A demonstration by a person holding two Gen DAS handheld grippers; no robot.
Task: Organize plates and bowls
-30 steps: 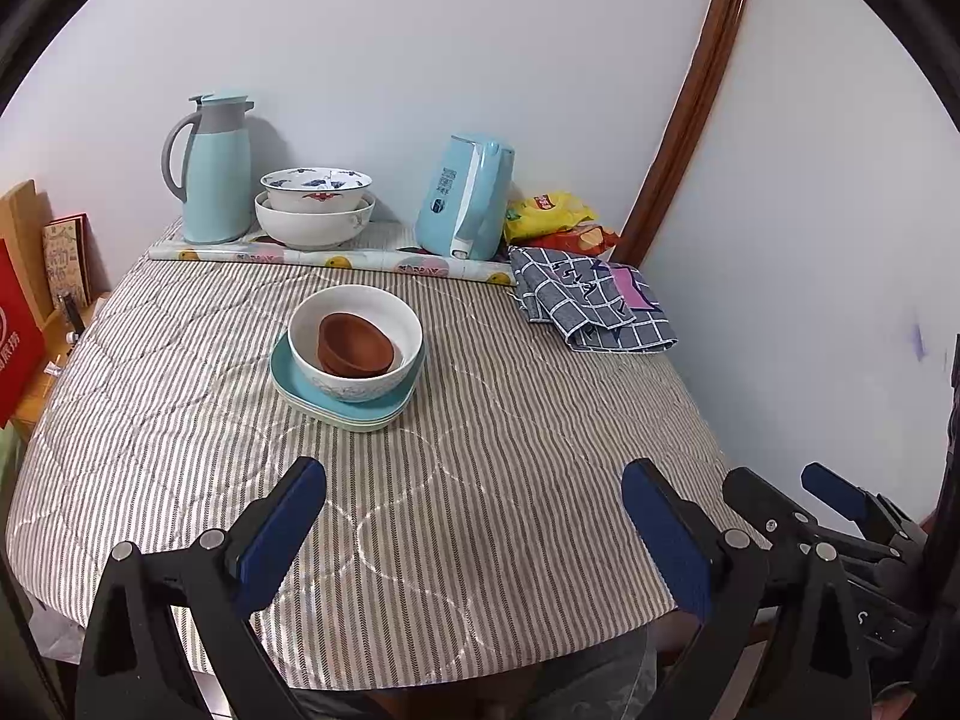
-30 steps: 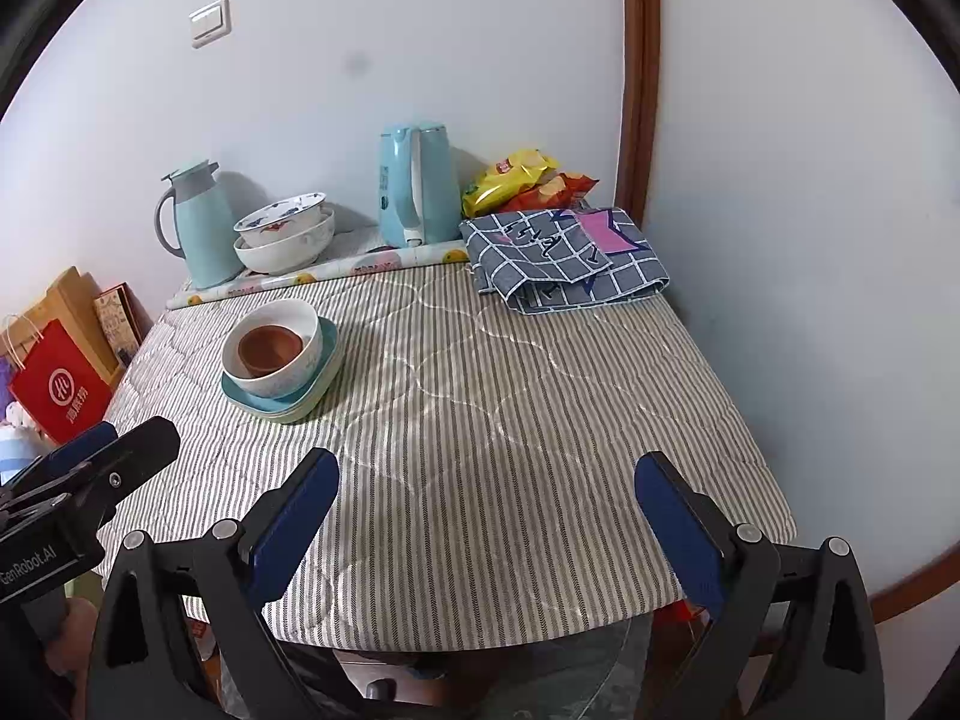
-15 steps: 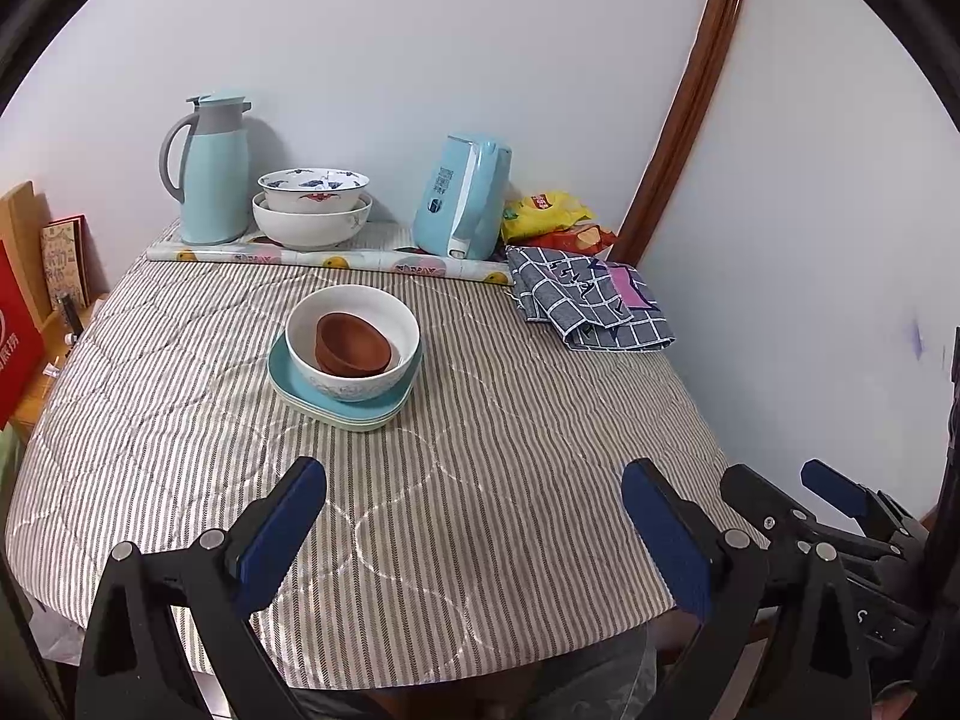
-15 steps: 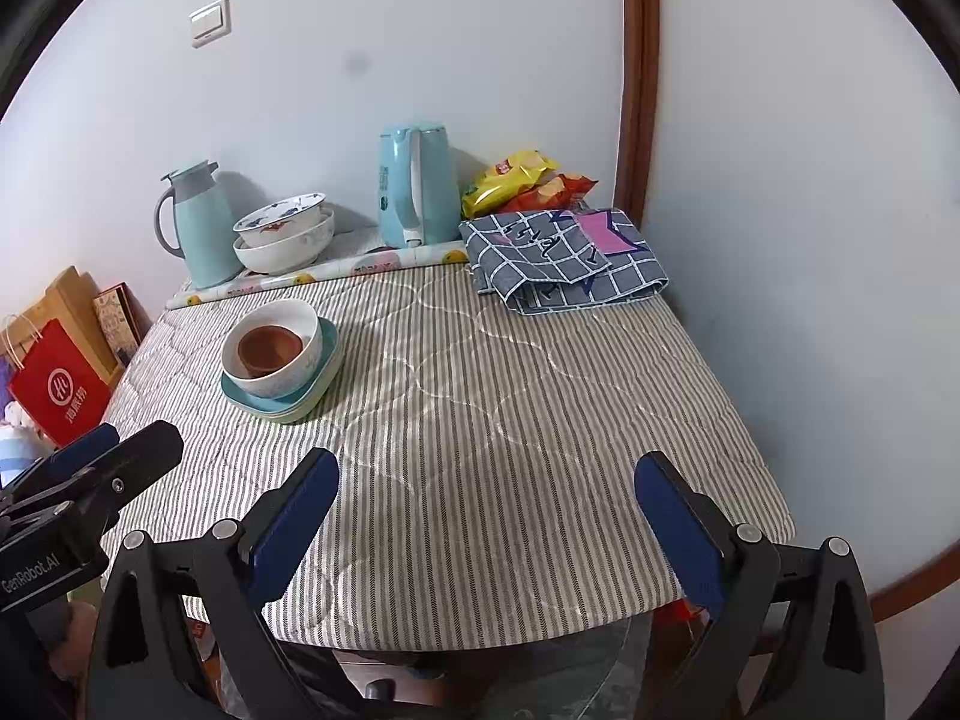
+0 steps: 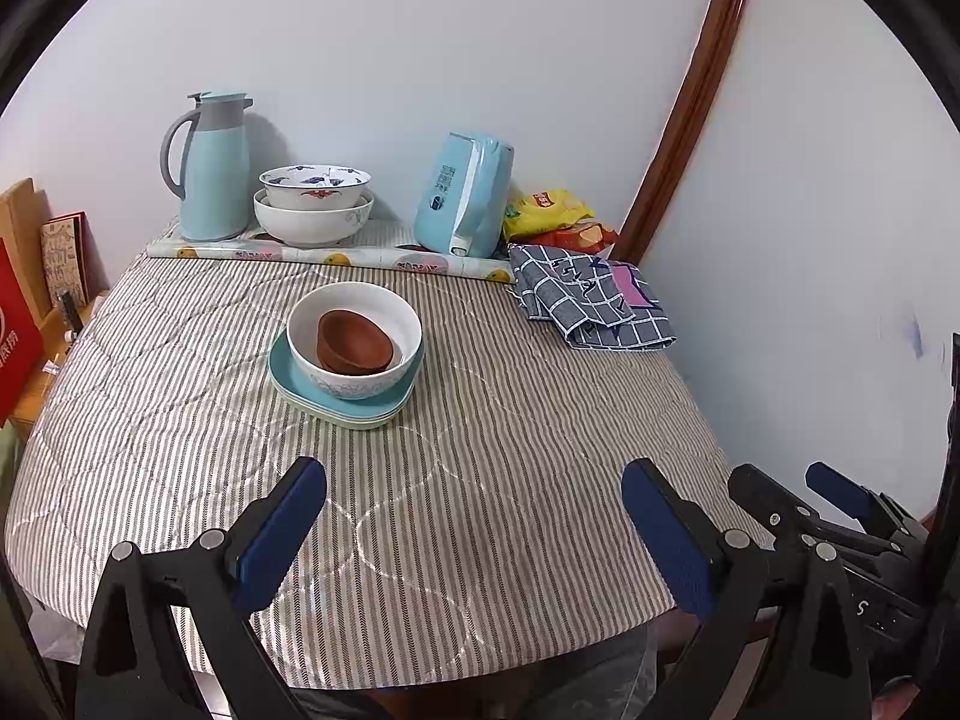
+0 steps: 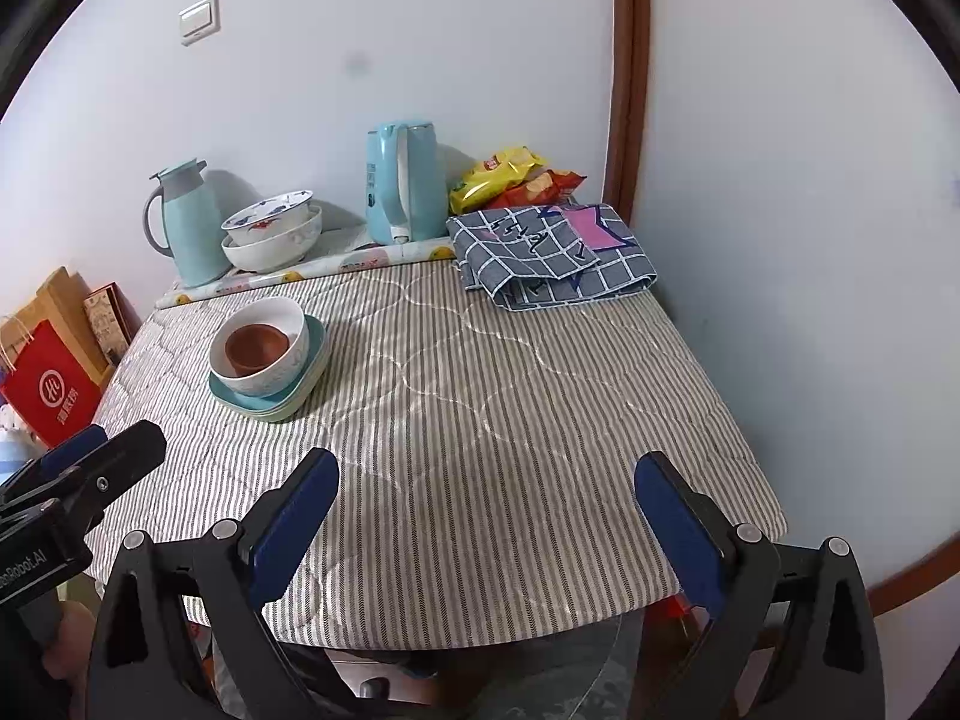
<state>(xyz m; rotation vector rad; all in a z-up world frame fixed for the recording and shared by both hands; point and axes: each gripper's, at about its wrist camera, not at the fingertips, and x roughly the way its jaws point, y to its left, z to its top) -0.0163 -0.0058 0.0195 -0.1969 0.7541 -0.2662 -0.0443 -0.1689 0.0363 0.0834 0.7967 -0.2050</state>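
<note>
Both grippers gape empty above the table's [image 5: 480,510] near edge. The nested bowl stack [image 5: 354,336] on its plates [image 5: 336,405] lies ahead-left of the left gripper [image 5: 474,516], farther ahead-left of the right gripper [image 6: 486,516]; the left is nearer.

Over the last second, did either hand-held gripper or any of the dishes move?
Almost nothing changed. Both the left hand-held gripper and right hand-held gripper hang open above the striped table edge, holding nothing. The brown bowl stays nested in the white bowl on the teal plates.
</note>
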